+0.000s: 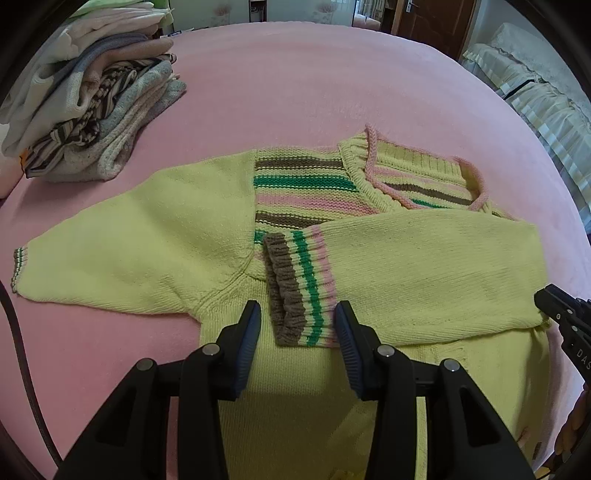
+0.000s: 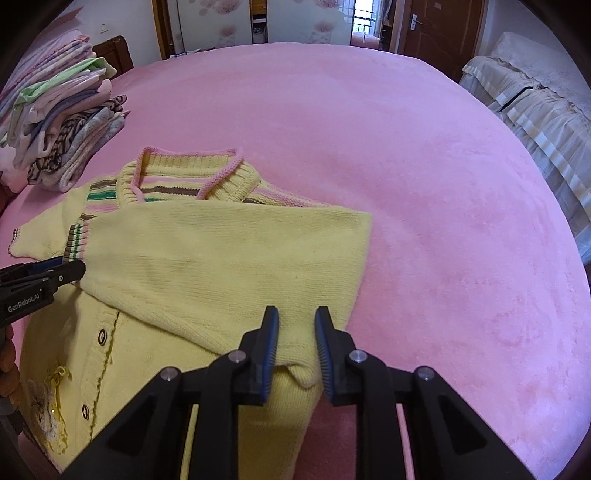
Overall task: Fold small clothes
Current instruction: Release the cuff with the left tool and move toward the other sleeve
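Ahead of both my grippers spreads a wide pink bedspread (image 2: 424,192), soft and plushy, filling nearly everything beyond my fingertips. On it lies the small yellow cardigan (image 1: 424,273), its buttoned front facing up, one sleeve folded across the chest and the other sleeve (image 1: 122,240) stretched flat to the left of my left fingers. My left gripper (image 1: 297,325) has its fingers apart, bare of cloth, and the folded sleeve's striped cuff (image 1: 301,291) lies just past the gap between them. My right gripper (image 2: 296,332) is also spread, nothing pinched, its fingers straddling the cardigan's side edge where the folded sleeve meets the body. Far off to the left of my left fingers sits a stack of folded clothes (image 1: 96,107), well apart from the cardigan. Beyond the far edge of the bed I see a pale wardrobe with flower patterns (image 2: 221,26), a brown wooden door (image 2: 439,26), and to the right of my right fingers some furniture under a white lace cover (image 2: 535,96).
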Demonstrator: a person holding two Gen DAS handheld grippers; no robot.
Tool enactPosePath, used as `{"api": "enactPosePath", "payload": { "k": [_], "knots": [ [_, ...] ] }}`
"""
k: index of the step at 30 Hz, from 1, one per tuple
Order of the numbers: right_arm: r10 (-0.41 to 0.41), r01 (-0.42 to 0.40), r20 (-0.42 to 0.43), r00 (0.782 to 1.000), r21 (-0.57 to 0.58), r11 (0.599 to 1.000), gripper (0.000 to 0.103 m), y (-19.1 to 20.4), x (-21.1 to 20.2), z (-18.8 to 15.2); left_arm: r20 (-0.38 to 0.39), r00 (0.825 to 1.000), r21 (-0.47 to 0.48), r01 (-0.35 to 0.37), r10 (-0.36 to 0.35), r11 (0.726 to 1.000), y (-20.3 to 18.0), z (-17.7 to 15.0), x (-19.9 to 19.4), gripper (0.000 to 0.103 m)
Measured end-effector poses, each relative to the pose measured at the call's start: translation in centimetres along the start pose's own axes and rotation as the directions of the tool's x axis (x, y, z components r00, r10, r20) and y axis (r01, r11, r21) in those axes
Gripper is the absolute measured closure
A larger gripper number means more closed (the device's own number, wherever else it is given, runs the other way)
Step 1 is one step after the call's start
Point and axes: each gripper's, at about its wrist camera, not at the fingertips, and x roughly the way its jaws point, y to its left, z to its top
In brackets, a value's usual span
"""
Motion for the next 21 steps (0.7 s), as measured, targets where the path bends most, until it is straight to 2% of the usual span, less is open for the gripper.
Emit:
{"api": "enactPosePath", "payload": {
  "k": [4, 11, 16, 18, 21],
  "knots": [
    [-0.007, 0.006, 0.018, 1.000, 0.034, 0.999, 0.083, 0.2, -1.4, 0.0, 0.048, 0.999, -0.012, 0.013, -0.012, 1.000, 0.1, -0.2, -1.8, 0.062],
    [0.022, -0.025, 0.050, 0.999, 0.061, 0.998, 0.083, 0.7, -4.8, -0.8, 0.094, 0.990, -0.017, 0.106, -0.104, 0.994, 0.0, -0.9, -6.1, 0.059],
    [0.051, -0.056, 0.080, 0.995, 0.059, 0.997, 0.083, 2.0, -7.8, -1.8, 0.134, 0.984, -0.010, 0.124, -0.122, 0.992, -0.3, -2.2, -9.8, 0.047],
    [0.050, -0.056, 0.098, 0.994, 0.061, 0.997, 0.083, 2.5, -9.1, -2.2, 0.120, 0.986, 0.001, 0.114, -0.113, 0.994, -0.3, -2.7, -11.0, 0.035],
    [0.061, -0.069, 0.121, 0.991, 0.063, 0.996, 0.083, 3.2, -10.8, -2.9, 0.123, 0.988, 0.024, 0.089, -0.092, 0.996, -0.1, -3.6, -12.7, 0.034]
  ]
}}
